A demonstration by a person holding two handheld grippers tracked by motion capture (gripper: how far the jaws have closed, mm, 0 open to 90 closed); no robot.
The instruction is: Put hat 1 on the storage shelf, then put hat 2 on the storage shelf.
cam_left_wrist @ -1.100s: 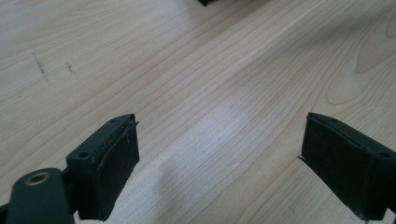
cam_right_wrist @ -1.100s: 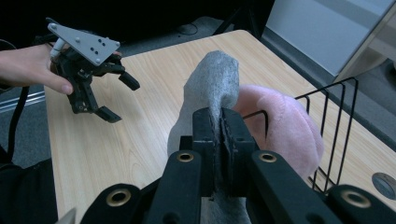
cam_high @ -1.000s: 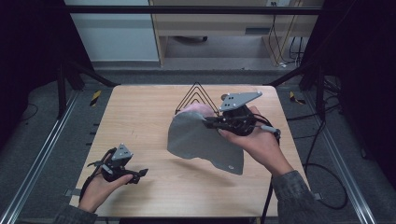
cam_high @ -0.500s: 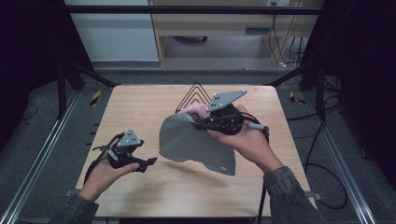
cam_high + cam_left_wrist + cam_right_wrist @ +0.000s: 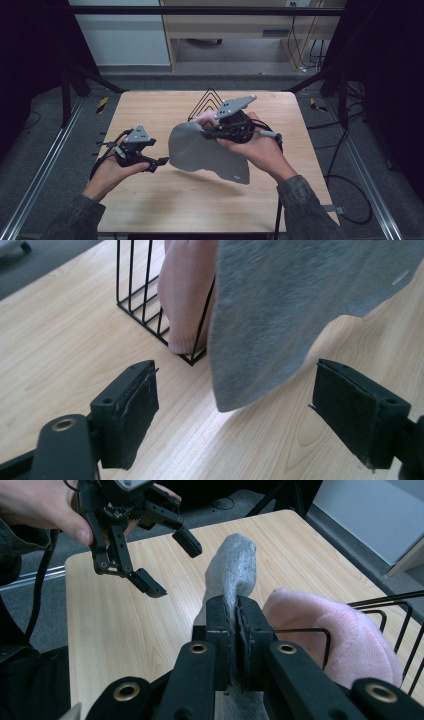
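The pale wooden counter (image 5: 150, 210) carries a black wire rack (image 5: 206, 101) at its far edge, with a pink knitted cloth (image 5: 345, 640) draped in it. A soft grey felt-like cloth (image 5: 200, 152) hangs above the counter's middle, pinched at its top edge by the right hand-held gripper (image 5: 209, 133). The left hand-held gripper (image 5: 163, 161) hovers just beside the cloth's lower edge; its jaws stand apart, having just been closing slightly, with nothing pressed between them.
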